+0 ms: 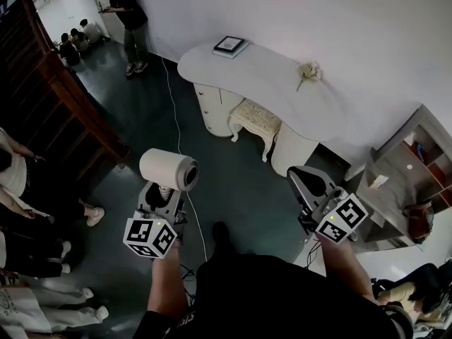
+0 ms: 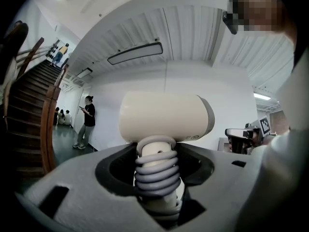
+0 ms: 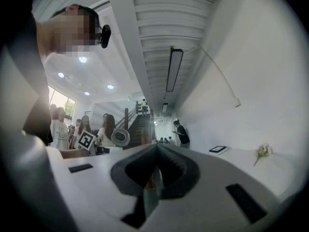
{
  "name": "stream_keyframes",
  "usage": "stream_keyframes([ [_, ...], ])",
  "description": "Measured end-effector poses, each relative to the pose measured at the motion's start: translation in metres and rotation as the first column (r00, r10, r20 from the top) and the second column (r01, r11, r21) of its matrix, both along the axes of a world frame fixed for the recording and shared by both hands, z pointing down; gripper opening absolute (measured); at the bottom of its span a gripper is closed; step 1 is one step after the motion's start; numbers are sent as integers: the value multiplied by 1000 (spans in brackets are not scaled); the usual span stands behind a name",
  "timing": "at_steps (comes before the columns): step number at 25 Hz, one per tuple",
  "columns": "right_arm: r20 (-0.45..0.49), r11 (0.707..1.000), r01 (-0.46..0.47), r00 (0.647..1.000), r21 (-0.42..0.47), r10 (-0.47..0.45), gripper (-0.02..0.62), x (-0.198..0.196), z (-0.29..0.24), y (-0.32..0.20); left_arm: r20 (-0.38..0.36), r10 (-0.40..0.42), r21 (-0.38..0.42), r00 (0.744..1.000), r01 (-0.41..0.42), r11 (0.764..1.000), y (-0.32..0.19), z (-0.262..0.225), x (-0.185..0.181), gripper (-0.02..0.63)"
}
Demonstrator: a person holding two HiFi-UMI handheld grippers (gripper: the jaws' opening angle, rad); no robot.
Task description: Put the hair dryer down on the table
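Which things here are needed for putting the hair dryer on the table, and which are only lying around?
For the job: hair dryer, held by its cord-wrapped handle in the left gripper; white table.

Just there: right gripper, shut and empty; picture frame and flower on the table; stool; shelf unit.

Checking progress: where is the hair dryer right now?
Head view, left side: the hair dryer is gripped in the left gripper, short of the white table.

Framed picture (image 1: 230,45), flower (image 1: 308,72) well apart; cushioned stool (image 1: 255,117); person (image 1: 127,16) standing near wooden staircase (image 1: 60,83).
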State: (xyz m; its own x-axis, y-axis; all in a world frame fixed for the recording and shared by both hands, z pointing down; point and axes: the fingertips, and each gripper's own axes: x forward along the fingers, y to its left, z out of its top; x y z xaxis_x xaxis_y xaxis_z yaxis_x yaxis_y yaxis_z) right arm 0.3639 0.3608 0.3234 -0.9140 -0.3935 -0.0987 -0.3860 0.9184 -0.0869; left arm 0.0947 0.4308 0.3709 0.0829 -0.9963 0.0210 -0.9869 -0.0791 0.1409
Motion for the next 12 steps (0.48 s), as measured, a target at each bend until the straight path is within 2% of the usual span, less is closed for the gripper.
stream_keyframes([
  [6, -28, 1000, -7, 1000, 8, 8, 5, -44, -4, -40, 1, 22, 28, 1000, -22, 999, -45, -3, -37, 233],
  [12, -48, 1000, -2, 999, 5, 2, 6, -108, -8, -84, 15, 46, 42, 999, -46, 998, -95, -11, -90, 233],
])
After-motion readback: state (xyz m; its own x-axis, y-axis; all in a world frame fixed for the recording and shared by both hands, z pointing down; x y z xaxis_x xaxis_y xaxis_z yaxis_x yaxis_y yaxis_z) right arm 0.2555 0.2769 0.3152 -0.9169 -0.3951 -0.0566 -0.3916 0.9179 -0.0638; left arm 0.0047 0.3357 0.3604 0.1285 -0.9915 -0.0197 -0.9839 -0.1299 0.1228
